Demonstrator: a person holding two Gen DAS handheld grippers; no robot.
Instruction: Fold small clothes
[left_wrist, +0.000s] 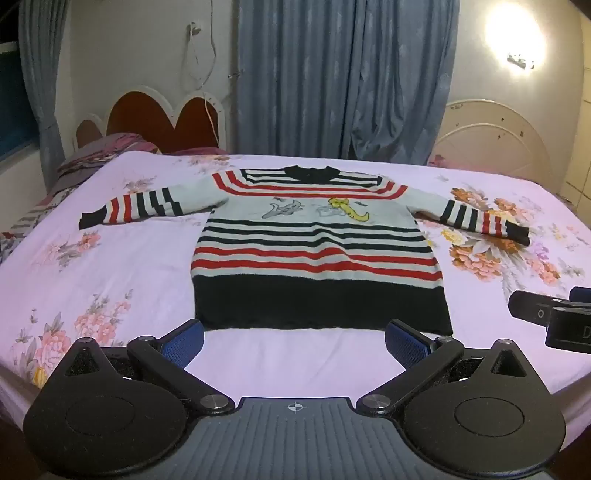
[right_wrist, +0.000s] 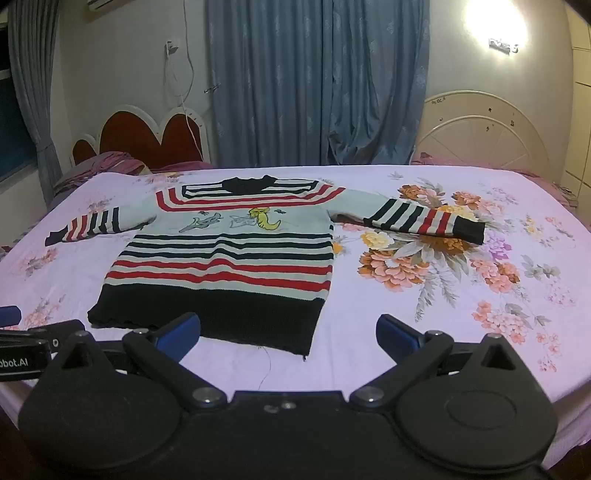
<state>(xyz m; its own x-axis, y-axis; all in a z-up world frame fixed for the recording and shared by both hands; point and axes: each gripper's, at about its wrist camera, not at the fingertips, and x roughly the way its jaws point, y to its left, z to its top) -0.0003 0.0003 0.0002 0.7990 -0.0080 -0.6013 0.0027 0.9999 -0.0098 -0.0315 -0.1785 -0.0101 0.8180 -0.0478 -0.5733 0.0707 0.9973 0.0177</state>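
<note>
Striped sweater (left_wrist: 317, 243) lying flat, sleeves spread, on the floral bed (left_wrist: 129, 266), its dark hem just beyond the wide-open, empty fingers of the left gripper (left_wrist: 294, 341) and right gripper (right_wrist: 288, 334).

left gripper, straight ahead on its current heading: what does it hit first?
Probably the sweater's black hem. The open left gripper points down at the bed, with a bare strip of sheet before the hem; depth is uncertain.
</note>
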